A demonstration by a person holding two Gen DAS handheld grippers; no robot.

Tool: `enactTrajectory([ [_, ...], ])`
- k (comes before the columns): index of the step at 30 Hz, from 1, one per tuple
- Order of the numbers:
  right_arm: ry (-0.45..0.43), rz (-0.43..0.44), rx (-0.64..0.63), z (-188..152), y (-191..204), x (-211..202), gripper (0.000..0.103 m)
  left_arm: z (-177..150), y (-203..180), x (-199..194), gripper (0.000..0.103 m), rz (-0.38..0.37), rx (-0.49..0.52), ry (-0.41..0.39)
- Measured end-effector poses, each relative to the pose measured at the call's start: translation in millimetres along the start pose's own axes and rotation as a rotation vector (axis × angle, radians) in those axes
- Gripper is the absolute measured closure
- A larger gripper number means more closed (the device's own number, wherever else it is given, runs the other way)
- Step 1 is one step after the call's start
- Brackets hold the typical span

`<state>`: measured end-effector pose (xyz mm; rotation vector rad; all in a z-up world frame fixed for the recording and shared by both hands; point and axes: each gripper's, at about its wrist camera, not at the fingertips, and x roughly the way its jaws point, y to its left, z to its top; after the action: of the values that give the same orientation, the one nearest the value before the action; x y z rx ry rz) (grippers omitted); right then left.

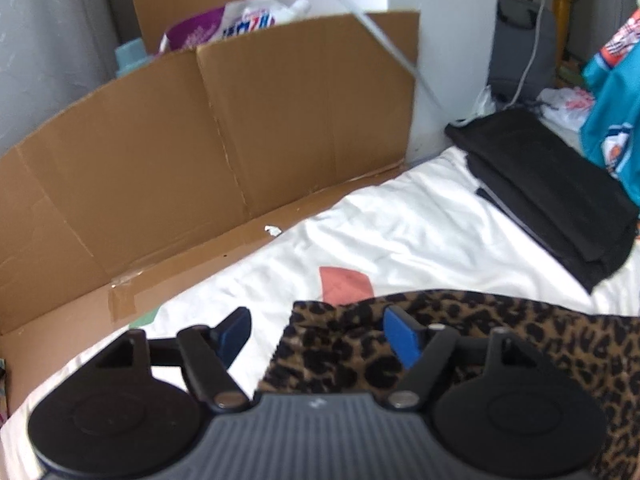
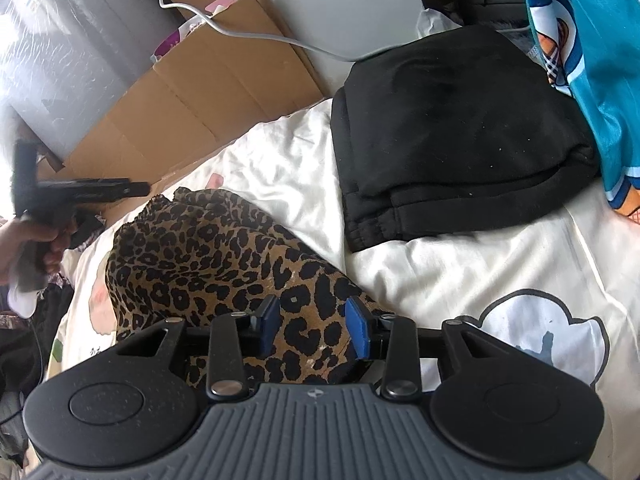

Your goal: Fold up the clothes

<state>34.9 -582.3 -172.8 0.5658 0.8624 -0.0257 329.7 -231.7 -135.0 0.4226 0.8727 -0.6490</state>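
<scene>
A leopard-print garment (image 2: 208,256) lies bunched on the white bedsheet (image 2: 500,272). My right gripper (image 2: 314,326) stands over its near end. A hump of the cloth sits between the blue pads (image 2: 358,332), and they do not visibly press on it. My left gripper (image 1: 318,334) is wide open above the garment's left edge (image 1: 340,344). One of its pads is over bare sheet (image 1: 400,232), the other over the print, and nothing is held. In the right wrist view a person's hand (image 2: 36,240) holds the left gripper's blurred handle at the far left.
A folded black garment (image 2: 460,140) (image 1: 552,192) lies further up the bed. A teal printed garment (image 2: 592,60) (image 1: 616,120) hangs at the right. Flattened cardboard (image 1: 200,140) (image 2: 192,100) stands along the bed's left side. A grey cable (image 2: 240,34) runs behind it.
</scene>
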Motion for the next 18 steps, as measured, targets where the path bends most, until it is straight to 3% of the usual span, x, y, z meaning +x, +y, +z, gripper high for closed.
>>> enactTrajectory([
  [4, 0.008, -0.01, -0.002, -0.5, -1.8, 3.3, 0.061, 0.0, -1.5, 24.5, 0.027, -0.055, 0.018, 0.051],
  [9, 0.016, -0.017, -0.008, -2.7, -4.5, 5.6, 0.061, -9.9, -3.1, 41.7, 0.027, -0.049, 0.046, 0.116],
  [14, 0.033, -0.023, -0.024, -7.5, -5.0, 8.1, 0.061, -27.6, -6.7, 47.7, 0.028, -0.026, 0.082, 0.137],
  [18, 0.041, -0.028, -0.023, -10.3, -2.2, 12.6, 0.061, -30.5, -6.6, 41.5, 0.03, -0.016, 0.087, 0.097],
])
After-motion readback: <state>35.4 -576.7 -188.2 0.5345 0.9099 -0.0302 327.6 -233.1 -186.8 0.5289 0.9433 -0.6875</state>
